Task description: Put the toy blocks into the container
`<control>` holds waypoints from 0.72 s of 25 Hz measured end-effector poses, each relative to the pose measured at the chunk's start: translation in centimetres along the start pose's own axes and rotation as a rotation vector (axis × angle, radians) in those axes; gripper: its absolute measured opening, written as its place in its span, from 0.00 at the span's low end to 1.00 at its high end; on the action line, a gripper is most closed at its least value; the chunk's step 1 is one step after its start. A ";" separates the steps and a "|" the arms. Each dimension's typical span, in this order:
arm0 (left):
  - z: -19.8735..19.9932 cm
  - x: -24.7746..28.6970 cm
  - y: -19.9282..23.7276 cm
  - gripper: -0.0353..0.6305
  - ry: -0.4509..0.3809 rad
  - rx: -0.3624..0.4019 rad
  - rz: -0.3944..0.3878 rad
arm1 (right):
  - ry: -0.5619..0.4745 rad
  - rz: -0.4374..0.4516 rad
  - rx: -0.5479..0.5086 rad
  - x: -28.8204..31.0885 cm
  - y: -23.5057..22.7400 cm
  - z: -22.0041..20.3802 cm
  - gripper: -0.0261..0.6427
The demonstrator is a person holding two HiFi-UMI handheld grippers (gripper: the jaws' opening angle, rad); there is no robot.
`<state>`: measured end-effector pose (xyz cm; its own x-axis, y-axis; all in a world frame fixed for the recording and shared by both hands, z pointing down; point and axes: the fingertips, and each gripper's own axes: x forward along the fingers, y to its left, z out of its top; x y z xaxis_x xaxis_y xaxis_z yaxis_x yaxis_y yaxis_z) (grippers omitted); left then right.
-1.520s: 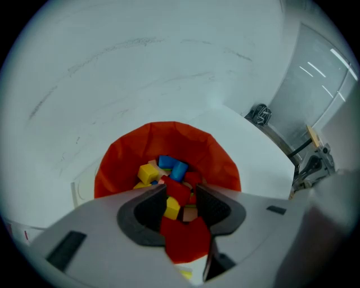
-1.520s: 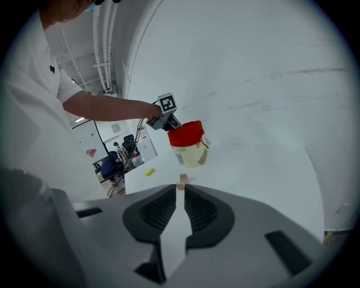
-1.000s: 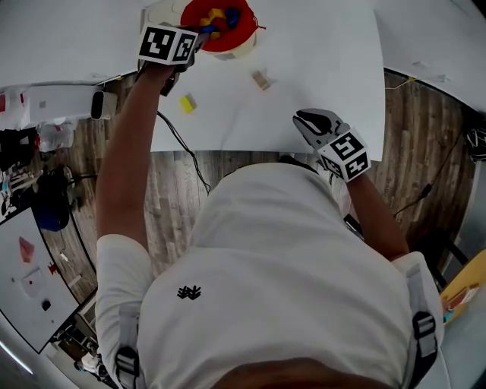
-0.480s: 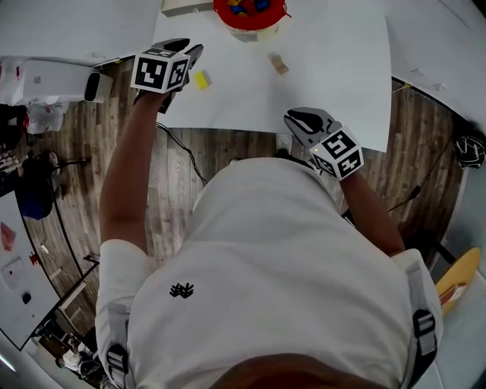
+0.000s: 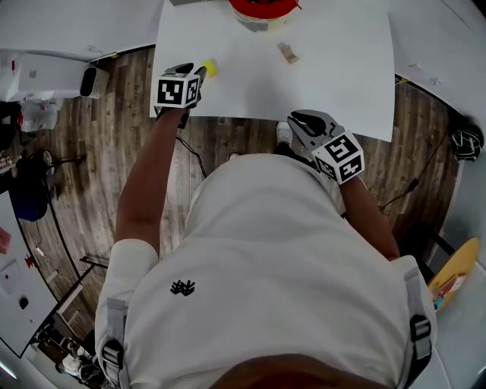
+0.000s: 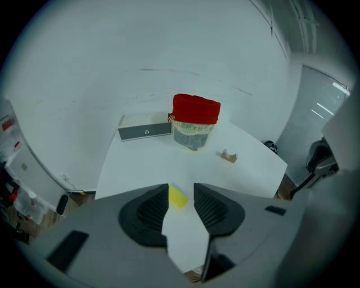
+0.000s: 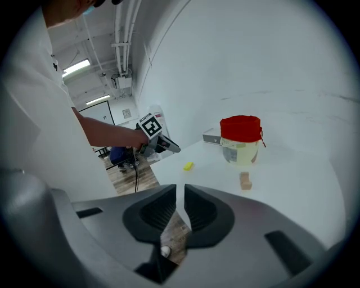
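A yellow block (image 5: 210,68) (image 6: 178,197) lies on the white table (image 5: 342,83) near its left front corner. My left gripper (image 5: 199,74) (image 6: 181,185) is open just behind it, and the block shows in the gap beyond the tips, untouched. The red-topped container (image 5: 264,7) (image 6: 194,121) (image 7: 241,138) stands at the far edge. A small wooden block (image 5: 287,52) (image 6: 228,156) (image 7: 245,180) lies in front of it. My right gripper (image 5: 298,120) (image 7: 180,188) hovers off the table's front edge, jaws almost together with nothing in them.
A flat grey box (image 6: 145,131) (image 7: 211,138) lies left of the container. Wooden floor (image 5: 152,167) with cables runs along the table's front and left edges. A white appliance (image 5: 45,76) sits at the far left.
My left gripper has drawn back from the container toward the table's front left and now sits just behind the yellow block. The right gripper has barely moved.
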<state>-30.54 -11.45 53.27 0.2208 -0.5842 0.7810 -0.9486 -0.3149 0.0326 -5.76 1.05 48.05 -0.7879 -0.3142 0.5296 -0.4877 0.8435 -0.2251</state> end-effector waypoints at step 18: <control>-3.9 7.6 1.1 0.36 0.071 -0.257 0.139 | 0.027 -0.073 0.054 -2.7 -2.8 -2.1 0.11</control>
<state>-30.80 -13.31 61.71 0.0774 -0.5517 0.8305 -0.9969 -0.0311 0.0722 -1.51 0.45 48.98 -0.7397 -0.3613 0.5677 -0.5633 0.7940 -0.2287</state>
